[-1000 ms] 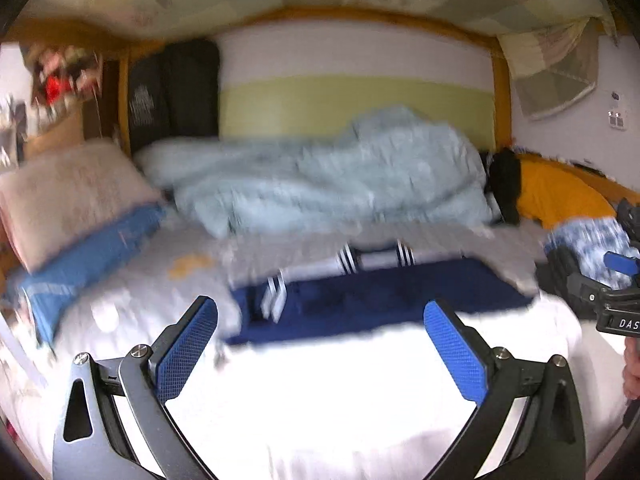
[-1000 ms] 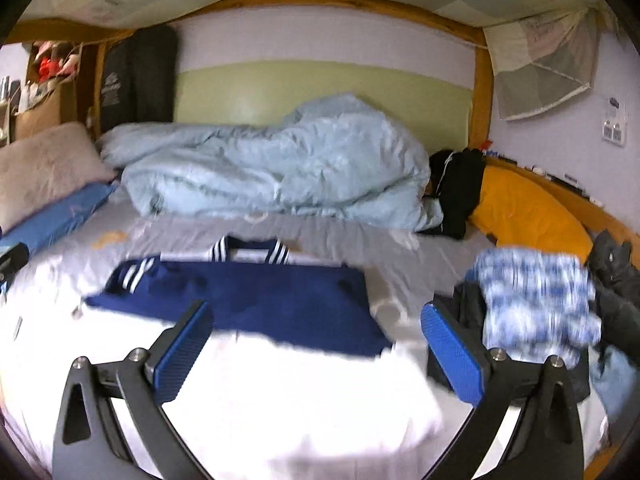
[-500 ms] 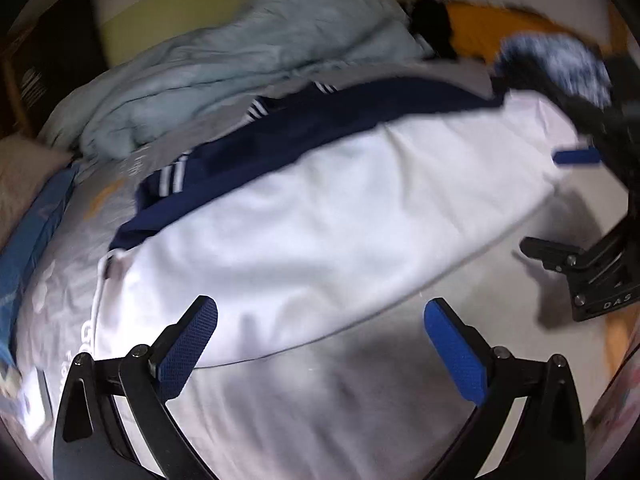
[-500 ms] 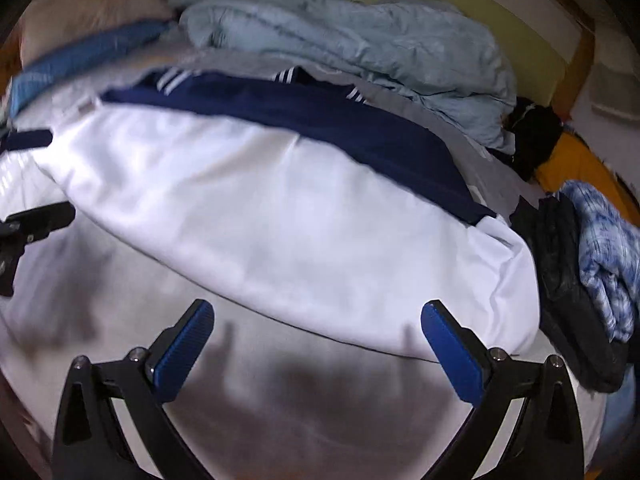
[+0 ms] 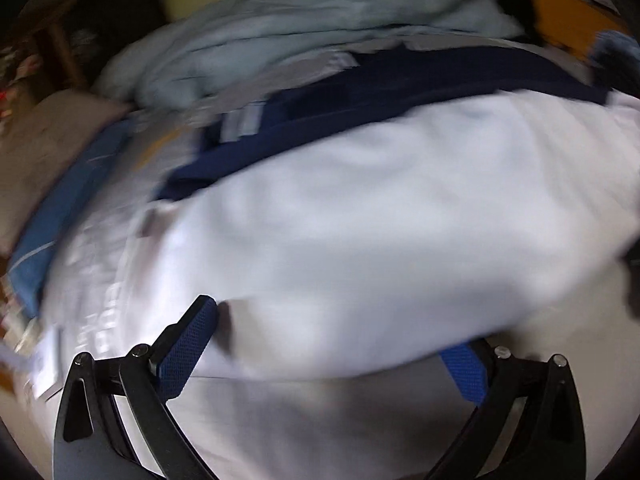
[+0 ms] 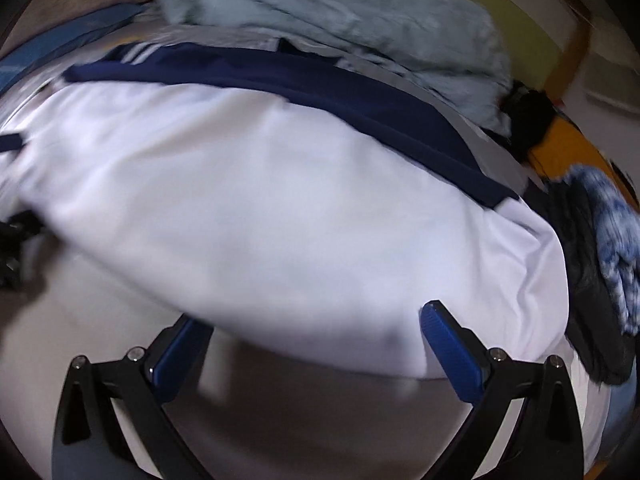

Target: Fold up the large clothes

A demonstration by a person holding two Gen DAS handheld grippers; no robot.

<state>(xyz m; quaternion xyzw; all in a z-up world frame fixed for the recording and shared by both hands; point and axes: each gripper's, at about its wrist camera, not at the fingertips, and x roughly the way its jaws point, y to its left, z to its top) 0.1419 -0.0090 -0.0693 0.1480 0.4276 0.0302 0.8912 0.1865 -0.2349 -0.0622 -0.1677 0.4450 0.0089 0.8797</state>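
A large white garment with a navy-blue upper band and white-striped navy cuffs [image 6: 280, 216] lies spread flat across the grey bedsheet [image 6: 280, 412], its white hem the edge nearest both cameras. Beyond the garment a rumpled pale-blue duvet [image 6: 340, 12] is heaped against the yellow-green headboard.

The left gripper [image 5: 332, 340] has its blue-padded fingers spread wide, straddling the garment's near hem; the right-hand pad is partly covered by white cloth, the other sits beside the hem. The right gripper [image 6: 316, 340] is likewise spread wide at the hem nearer the garment's other end, one pad half under the fabric edge, nothing clamped in either.

The risks, judged from this: with a pad above and a pad below the hem, closing could pinch the grey bedsheet along with the garment, so that the sheet drags up with the fold. Closing on only one layer of the hem would let the back layer sag and crease. Uneven lifting between the two grippers would skew the fold line against the navy band.

Motion blur smears both views, especially the left wrist's, so it is unclear whether the pads touch the cloth. The garment's collar is hard to make out against the duvet. To the garment's right a dark pile of clothes topped by a blue-and-white patterned cloth [image 6: 616, 232] is cut off by the lens rim.
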